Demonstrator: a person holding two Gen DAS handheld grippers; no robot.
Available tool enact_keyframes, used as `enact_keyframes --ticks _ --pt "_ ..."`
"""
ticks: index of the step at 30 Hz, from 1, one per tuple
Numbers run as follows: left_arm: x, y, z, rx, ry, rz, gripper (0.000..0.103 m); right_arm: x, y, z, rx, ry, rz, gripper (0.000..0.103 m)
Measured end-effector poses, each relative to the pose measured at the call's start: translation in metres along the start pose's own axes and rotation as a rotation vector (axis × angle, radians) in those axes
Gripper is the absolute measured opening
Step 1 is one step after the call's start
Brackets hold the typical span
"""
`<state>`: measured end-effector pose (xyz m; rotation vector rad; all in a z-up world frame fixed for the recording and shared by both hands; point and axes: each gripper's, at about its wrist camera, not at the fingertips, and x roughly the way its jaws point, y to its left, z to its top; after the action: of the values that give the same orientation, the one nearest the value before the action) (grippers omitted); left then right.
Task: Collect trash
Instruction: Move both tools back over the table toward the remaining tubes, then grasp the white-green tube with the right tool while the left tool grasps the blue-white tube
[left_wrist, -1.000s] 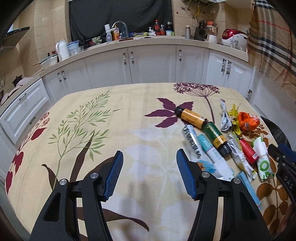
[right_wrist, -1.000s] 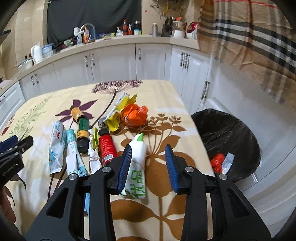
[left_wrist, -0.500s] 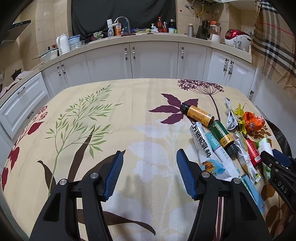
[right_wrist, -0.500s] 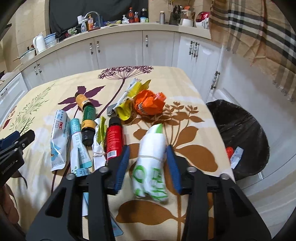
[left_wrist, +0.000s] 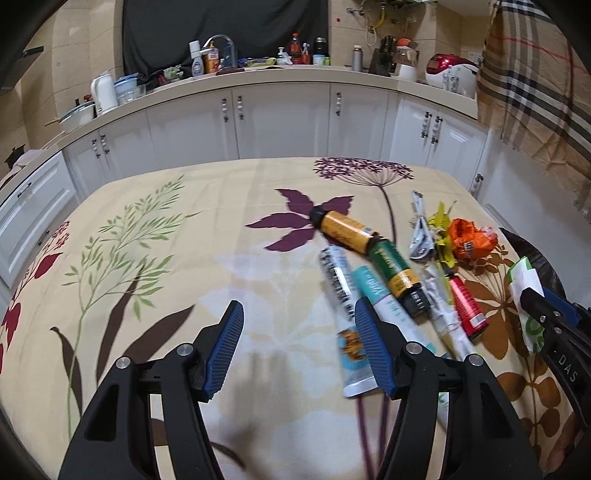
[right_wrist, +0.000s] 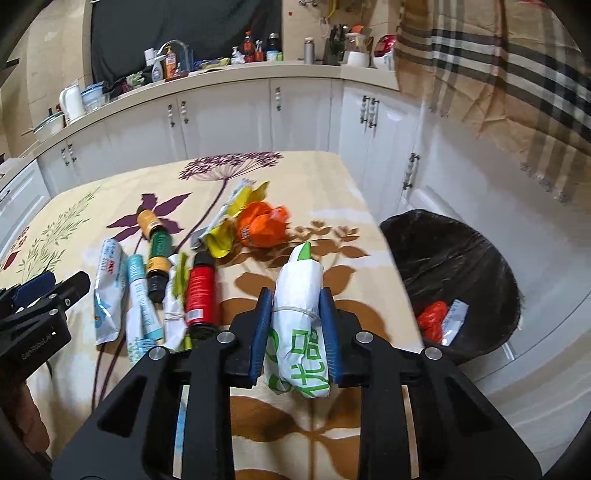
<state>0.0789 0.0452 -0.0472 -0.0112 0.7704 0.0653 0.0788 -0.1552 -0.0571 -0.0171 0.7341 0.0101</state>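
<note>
My right gripper (right_wrist: 295, 314) is shut on a rolled white packet with green print (right_wrist: 299, 295), held just above the floral tablecloth; it also shows at the right edge of the left wrist view (left_wrist: 524, 277). My left gripper (left_wrist: 299, 336) is open and empty over the cloth, left of the trash row. The row holds a white tube (left_wrist: 338, 280), a teal tube (left_wrist: 376, 291), an orange-label bottle (left_wrist: 343, 230), a green bottle (left_wrist: 395, 269), a red can (left_wrist: 467, 302) and a crumpled orange wrapper (left_wrist: 469, 242).
A black-lined trash bin (right_wrist: 458, 266) stands on the floor right of the table, with an orange wrapper (right_wrist: 430, 317) and a white packet inside. A yellow wrapper (right_wrist: 225, 229) lies by the orange one. White cabinets run behind the table (left_wrist: 147, 258).
My right gripper closed on the white-and-green packet and lifted it slightly. My left gripper drifted right toward the tubes, still open.
</note>
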Motion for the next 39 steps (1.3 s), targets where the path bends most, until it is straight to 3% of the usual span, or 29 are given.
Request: enact_keyframes --ticks 8,12,15,20,30,39 --pt "0.018 -0.012 0.001 0.016 0.04 0.0 0.06 0.0 -0.022 0.0 0.029 -0.014 -0.023 0.026" --pt "0.025 -0.011 -0.001 0.019 0.075 -0.022 0.046 0.002 -0.027 -0.001 0.041 -0.011 -0.017 0.026" --pt "0.028 -0.011 -0.001 0.015 0.091 -0.051 0.03 0.002 -0.028 -0.001 0.042 -0.011 -0.016 0.026" --pt "0.026 -0.009 -0.003 0.024 0.084 -0.062 0.028 0.002 -0.028 -0.001 0.04 -0.014 -0.016 0.026" --pt "-0.007 -0.011 0.007 0.045 -0.014 -0.054 0.028 -0.013 -0.026 0.001 0.041 -0.071 -0.026 0.026" --pt "-0.031 -0.06 0.037 0.104 -0.127 -0.169 0.028 -0.032 -0.06 0.022 0.046 -0.177 -0.129 0.026"
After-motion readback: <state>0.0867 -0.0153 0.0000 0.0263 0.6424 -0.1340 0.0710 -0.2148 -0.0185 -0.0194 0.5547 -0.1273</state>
